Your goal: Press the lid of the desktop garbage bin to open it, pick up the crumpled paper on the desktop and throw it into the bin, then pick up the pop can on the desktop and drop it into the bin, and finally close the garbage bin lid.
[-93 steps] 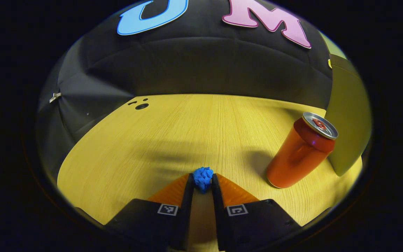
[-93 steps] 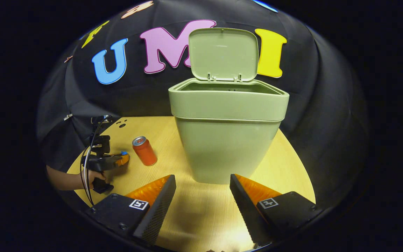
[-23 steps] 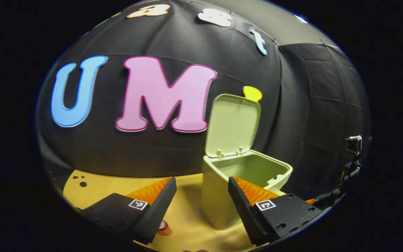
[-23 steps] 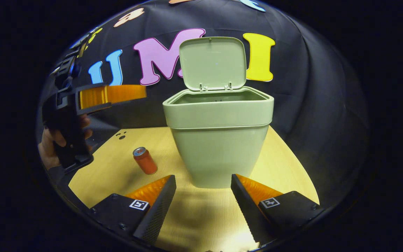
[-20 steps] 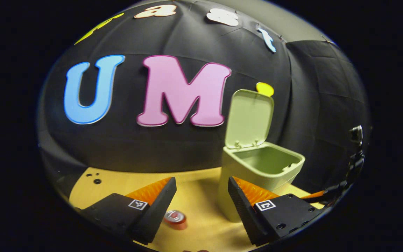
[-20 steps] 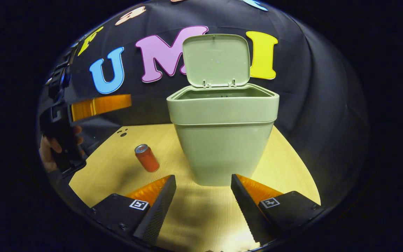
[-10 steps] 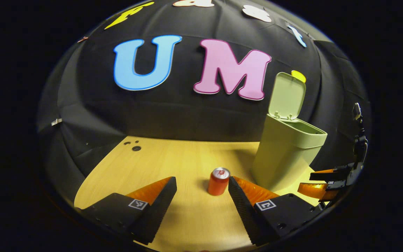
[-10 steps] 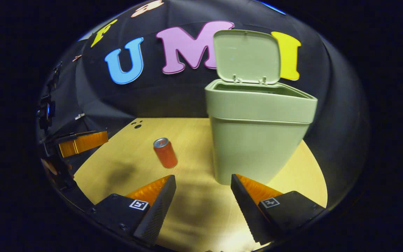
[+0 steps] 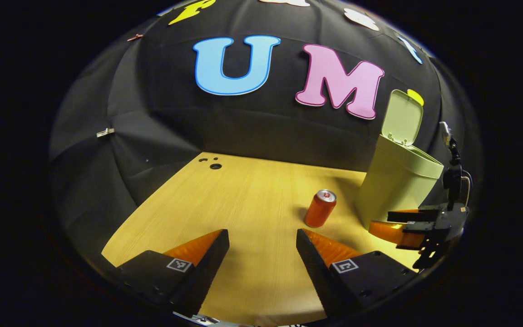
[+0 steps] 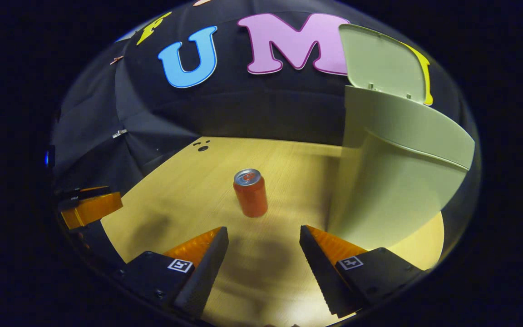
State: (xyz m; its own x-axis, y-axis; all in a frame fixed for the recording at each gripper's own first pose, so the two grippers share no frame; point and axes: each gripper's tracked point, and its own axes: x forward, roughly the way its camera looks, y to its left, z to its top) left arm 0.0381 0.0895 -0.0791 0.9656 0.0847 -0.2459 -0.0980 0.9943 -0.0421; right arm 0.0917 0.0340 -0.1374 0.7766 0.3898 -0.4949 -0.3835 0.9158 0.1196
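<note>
Wood table [image 10: 189,190] spans the lower frame. Green bin [image 10: 397,181] stands at right, lid [image 10: 382,61] raised upright. Pop can [image 10: 251,193] stands at center, long axis vertical, top up, just left of the bin. Right gripper [image 10: 263,259] and left gripper [image 9: 262,261] gape wide, empty.

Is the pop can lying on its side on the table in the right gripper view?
No, the pop can stands upright on the table, its silver top facing up, left of the bin.
</note>
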